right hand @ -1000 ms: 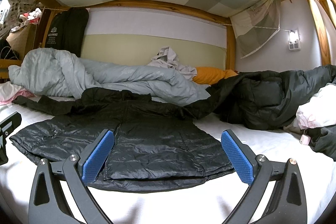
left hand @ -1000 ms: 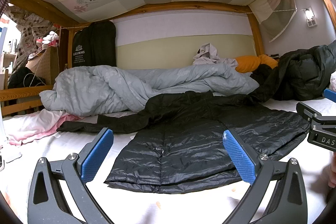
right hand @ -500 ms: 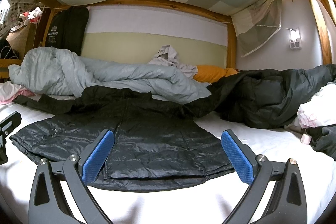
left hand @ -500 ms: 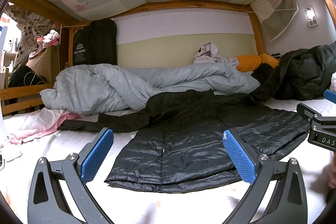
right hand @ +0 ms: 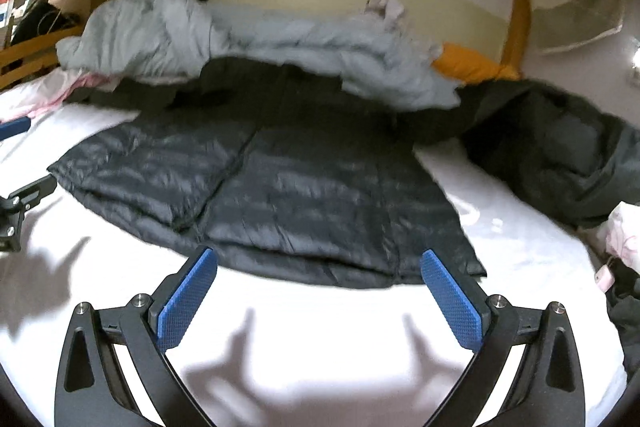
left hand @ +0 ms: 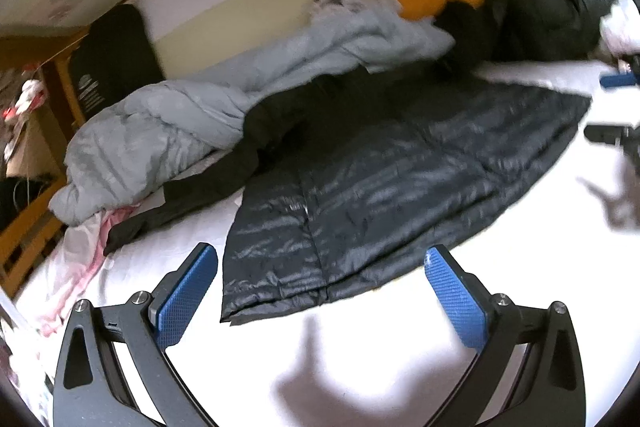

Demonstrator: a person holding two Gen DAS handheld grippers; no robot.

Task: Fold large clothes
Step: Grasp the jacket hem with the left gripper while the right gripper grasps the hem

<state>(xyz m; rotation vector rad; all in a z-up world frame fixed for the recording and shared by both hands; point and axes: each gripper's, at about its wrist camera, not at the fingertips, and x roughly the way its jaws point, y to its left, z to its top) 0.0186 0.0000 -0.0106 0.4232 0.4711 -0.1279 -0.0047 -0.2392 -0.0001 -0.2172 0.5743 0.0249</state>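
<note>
A black quilted down jacket (left hand: 380, 179) lies flat on the white bed sheet (left hand: 360, 347), hem toward me, one sleeve stretched out to the left. It also shows in the right wrist view (right hand: 280, 187). My left gripper (left hand: 320, 291) is open and empty, above the sheet just short of the hem's left corner. My right gripper (right hand: 318, 297) is open and empty, just short of the hem's right part. Each gripper shows at the edge of the other's view.
A crumpled grey duvet (left hand: 192, 123) lies behind the jacket. A second dark coat (right hand: 560, 155) is heaped at the right, an orange pillow (right hand: 472, 69) behind it. Pink cloth (left hand: 84, 247) lies at the left near the wooden bed rail (left hand: 24, 247).
Both grippers have tilted downward and moved closer to the jacket's hem; the views now look down at the sheet and are motion-blurred. Both stay open and empty.
</note>
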